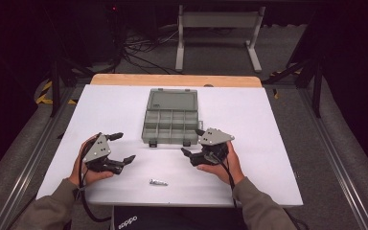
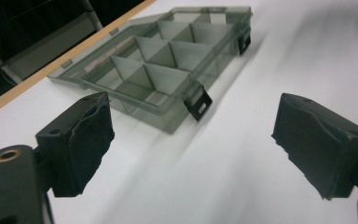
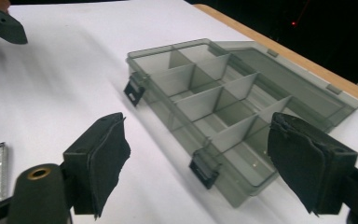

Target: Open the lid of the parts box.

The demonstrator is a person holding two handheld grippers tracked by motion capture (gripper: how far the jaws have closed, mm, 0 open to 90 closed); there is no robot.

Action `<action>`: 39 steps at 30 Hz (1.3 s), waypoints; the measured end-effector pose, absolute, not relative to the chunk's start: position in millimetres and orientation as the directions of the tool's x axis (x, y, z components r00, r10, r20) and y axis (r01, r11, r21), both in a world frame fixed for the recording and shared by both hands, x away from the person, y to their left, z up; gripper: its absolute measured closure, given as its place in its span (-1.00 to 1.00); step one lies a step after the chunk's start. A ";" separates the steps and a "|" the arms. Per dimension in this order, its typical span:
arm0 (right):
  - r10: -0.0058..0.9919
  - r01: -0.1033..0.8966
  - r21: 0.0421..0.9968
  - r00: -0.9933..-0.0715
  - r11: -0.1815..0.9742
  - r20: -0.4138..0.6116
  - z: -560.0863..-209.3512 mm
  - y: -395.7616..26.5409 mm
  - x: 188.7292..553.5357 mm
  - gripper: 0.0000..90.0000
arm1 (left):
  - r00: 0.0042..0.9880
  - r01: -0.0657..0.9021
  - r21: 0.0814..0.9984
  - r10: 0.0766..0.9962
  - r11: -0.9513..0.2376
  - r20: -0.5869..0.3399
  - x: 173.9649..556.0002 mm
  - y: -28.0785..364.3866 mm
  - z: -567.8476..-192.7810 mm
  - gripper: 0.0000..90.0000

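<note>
The compartment organizer box (image 1: pixel 170 117) lies open – both the left gripper (image 1: pixel 123 147) and right gripper (image 1: pixel 192 142) flank its front edge, jaws released and empty – while the small metal part (image 1: pixel 158 182) waits nearer the person.

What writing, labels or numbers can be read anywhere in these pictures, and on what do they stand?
White lettering on the dark object at the table's near edge, bottom of the high view: too small and blurred to read.
Compartment box, small silver piece: no writing visible.

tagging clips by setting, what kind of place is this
Probably a lab or recording rig, not a home: a white-topped table stands in a dark space fenced by metal frame struts, with loose cables on the grey floor behind it.
</note>
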State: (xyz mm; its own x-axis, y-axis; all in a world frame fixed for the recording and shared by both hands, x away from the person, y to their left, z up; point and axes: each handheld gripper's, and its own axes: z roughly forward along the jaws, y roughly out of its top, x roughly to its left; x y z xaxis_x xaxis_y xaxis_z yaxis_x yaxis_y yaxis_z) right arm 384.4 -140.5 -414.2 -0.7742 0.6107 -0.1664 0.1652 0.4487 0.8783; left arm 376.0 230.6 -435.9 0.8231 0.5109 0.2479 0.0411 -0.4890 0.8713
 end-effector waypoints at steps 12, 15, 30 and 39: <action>0.516 0.168 0.838 -0.843 0.520 -0.151 -427.5 -118.5 368.4 -0.42 | 0.830 0.101 0.874 0.525 -0.476 0.190 348.9 247.2 -447.4 -0.83; 0.482 0.161 0.836 -0.866 0.525 -0.136 -429.2 -110.7 364.4 -0.41 | 0.831 0.086 0.872 0.517 -0.482 0.204 342.2 248.6 -445.6 -0.86; 0.314 0.131 0.767 -0.945 0.628 -0.096 -451.0 -65.0 352.2 -0.35 | 0.839 0.104 0.876 0.514 -0.471 0.177 345.4 255.2 -449.0 -0.87; 0.258 0.135 0.726 -0.964 0.674 -0.060 -463.6 -41.9 352.7 -0.16 | 0.840 0.110 0.874 0.515 -0.474 0.174 346.2 257.1 -449.9 -0.86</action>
